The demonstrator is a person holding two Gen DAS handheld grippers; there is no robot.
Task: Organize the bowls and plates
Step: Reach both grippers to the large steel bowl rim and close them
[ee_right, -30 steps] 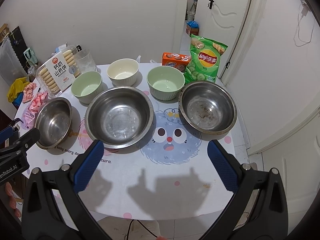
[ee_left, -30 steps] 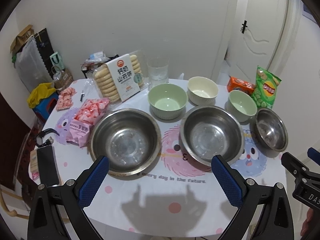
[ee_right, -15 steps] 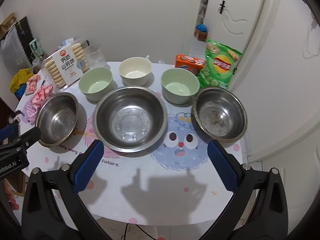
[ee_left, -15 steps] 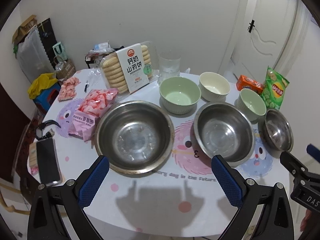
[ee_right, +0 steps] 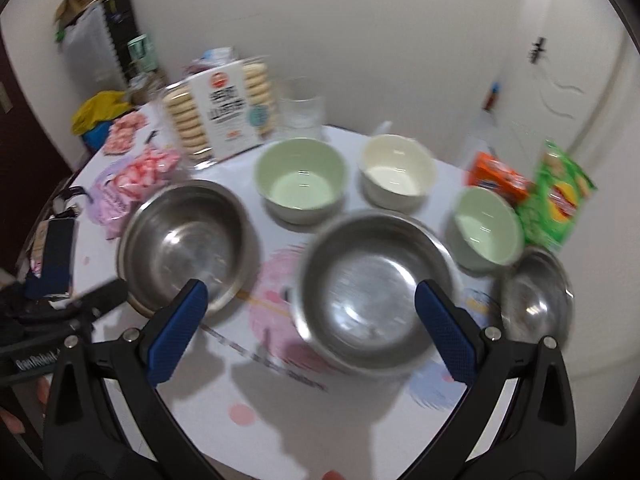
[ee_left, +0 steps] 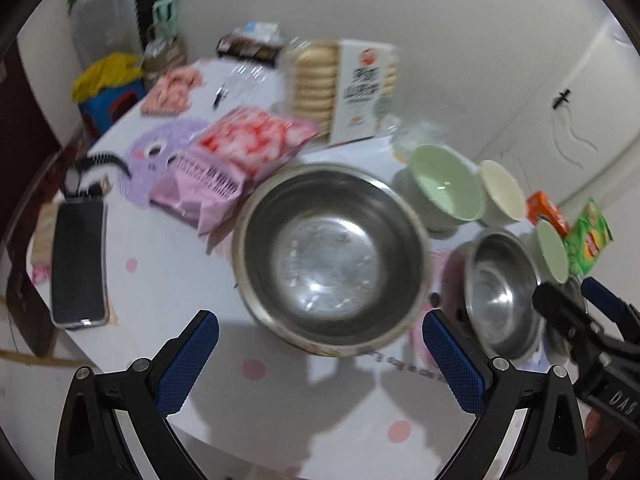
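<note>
Steel bowls are seen three in a row. In the left wrist view, the left gripper (ee_left: pixel 320 340) is spread wide and empty, lined up on the left bowl (ee_left: pixel 332 256); its near rim should be approached low and square. The snack bag (ee_left: pixel 236 160) touches that bowl, so little room is left there. In the right wrist view, the right gripper (ee_right: pixel 312 316) is likewise wide and empty before the middle bowl (ee_right: pixel 372 292); open table (ee_right: pixel 280 420) is left in front.
</note>
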